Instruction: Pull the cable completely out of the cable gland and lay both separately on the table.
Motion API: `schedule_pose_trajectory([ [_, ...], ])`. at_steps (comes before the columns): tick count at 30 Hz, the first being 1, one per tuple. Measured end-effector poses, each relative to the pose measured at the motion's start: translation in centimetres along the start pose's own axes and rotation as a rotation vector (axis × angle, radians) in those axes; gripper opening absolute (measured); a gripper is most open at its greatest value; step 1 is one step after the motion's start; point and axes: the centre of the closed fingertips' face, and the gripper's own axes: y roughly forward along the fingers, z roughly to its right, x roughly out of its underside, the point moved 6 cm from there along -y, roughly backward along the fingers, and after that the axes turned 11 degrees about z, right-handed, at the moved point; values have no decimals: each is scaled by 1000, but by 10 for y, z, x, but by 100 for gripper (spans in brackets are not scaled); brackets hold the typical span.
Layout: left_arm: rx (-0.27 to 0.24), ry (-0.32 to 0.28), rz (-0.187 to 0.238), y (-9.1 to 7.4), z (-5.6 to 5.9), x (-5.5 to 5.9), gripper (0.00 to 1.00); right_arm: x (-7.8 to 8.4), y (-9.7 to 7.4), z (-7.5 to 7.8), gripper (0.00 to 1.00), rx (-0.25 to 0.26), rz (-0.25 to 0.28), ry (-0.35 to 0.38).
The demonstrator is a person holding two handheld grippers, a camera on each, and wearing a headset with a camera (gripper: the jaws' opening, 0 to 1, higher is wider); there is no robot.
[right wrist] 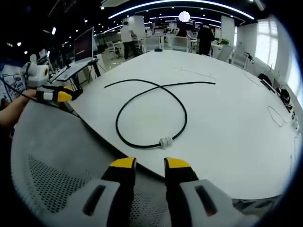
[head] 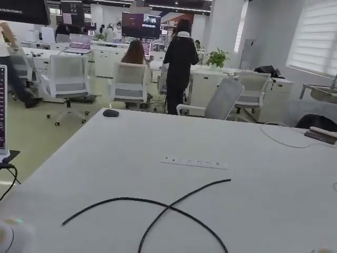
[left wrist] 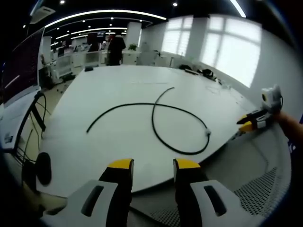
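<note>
Both claws hang back off the near edge of the table (head: 158, 132), and neither has anything in it: the left gripper (left wrist: 152, 165) shows its yellow-tipped jaws parted on empty air, and the right gripper (right wrist: 150, 163) shows the same, poised over a grey mesh chair seat (right wrist: 57, 189). Out on the white top lies the black cable (head: 169, 206), curled into one loop that crosses over itself, both tails running away from the person. The cable gland (right wrist: 165, 142), small and pale, sits threaded on the near arc of that loop, close to the table's edge. So this looks like the reach-in, nothing yet gripped. The tidy way, I'd say: one claw pinches the gland body, the other takes the cable just beside it, and the pull runs straight along the gland's bore, not sideways. Regripping close each time should stop the loop whipping or dragging the whole lot off the edge.
</note>
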Motion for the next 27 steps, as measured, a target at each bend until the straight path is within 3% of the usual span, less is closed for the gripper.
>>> schedule_pose_trajectory([
  [16, -1, -7, -5, 0, 0, 0, 34, 1, 1, 0, 22, -12, -14, 7],
  [22, 1, -9, 1, 0, -1, 0, 34, 3, 2, -4, 19, -42, -35, 6],
  [24, 4, -9, 0, 0, -1, 0, 33, 2, 2, -5, 19, -60, -33, -3],
  [27, 8, -11, -1, 1, -2, 0, 33, 5, 4, -12, 16, -144, -75, 0],
])
